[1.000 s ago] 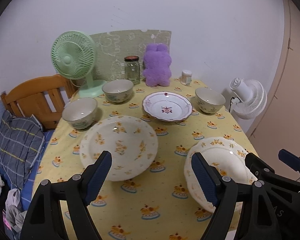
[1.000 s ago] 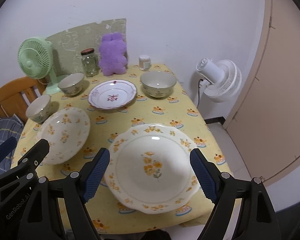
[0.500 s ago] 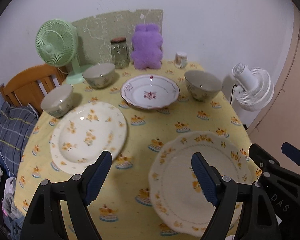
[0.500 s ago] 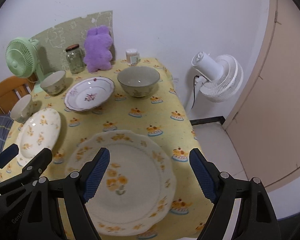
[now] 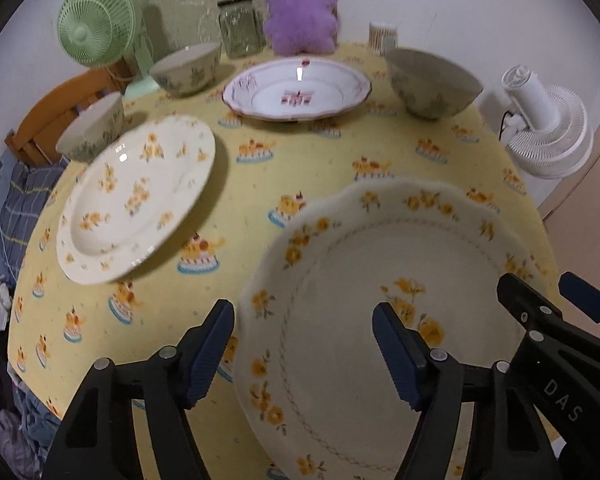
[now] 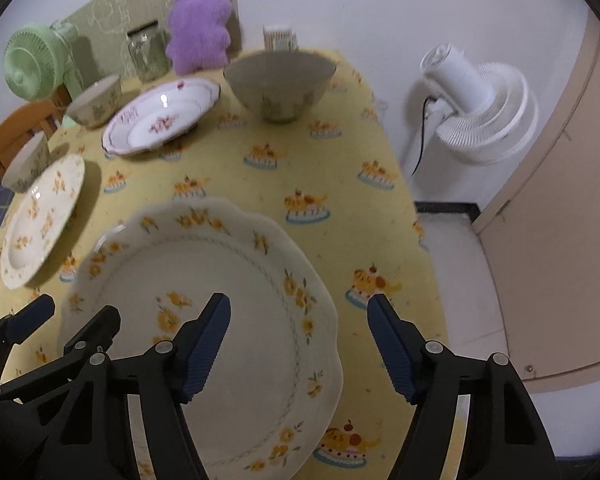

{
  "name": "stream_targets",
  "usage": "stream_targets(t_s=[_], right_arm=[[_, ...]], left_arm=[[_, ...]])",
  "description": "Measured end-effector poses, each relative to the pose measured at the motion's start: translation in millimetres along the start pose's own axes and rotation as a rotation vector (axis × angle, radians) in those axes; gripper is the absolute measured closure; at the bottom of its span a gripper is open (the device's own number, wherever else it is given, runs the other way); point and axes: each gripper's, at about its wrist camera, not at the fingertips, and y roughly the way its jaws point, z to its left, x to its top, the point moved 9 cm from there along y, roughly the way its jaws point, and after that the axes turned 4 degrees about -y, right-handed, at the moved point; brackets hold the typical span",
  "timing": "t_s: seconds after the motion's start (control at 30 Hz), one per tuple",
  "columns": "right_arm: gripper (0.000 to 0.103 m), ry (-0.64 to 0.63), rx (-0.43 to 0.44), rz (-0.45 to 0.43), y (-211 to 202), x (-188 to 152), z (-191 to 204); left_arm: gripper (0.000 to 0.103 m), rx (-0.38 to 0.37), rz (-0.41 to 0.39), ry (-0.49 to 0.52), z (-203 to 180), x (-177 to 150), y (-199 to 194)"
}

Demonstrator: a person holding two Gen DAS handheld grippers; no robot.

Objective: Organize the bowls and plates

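Note:
A scalloped cream plate with yellow flowers (image 5: 380, 280) (image 6: 204, 280) lies at the table's near right. My left gripper (image 5: 304, 348) is open, low over its left rim. My right gripper (image 6: 300, 340) is open, low over its right rim. A round cream plate with yellow flowers (image 5: 136, 196) (image 6: 40, 216) lies to the left. A white plate with red pattern (image 5: 296, 88) (image 6: 160, 120) lies further back. Three bowls stand around them: a right one (image 5: 432, 80) (image 6: 280, 80), a back left one (image 5: 184, 68) (image 6: 96, 100), a far left one (image 5: 92, 128) (image 6: 26, 160).
A green fan (image 5: 96, 28), a glass jar (image 5: 240, 28), a purple plush (image 5: 300, 20) and a small cup (image 5: 384, 36) stand along the back edge of the yellow tablecloth (image 5: 252, 184). A white fan (image 6: 480, 112) stands on the floor to the right. A wooden chair (image 5: 56, 116) is at the left.
Both grippers have moved forward and down toward the scalloped plate, which now fills the near part of both views. Both stay open.

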Motion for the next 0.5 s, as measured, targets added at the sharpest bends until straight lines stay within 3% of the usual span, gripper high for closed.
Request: stream_targets(t_s=[0.23,0.5], right_arm=[[0.043,-0.012,0.056,0.092,25,-14,1],[0.044,-0.033,0.091,0.108,28,-11,9]], left_arm=[[0.031,0.038,0.011,-0.017,-1,0,9],[0.039,0.054,0.054,-0.024,3,-3,18]])
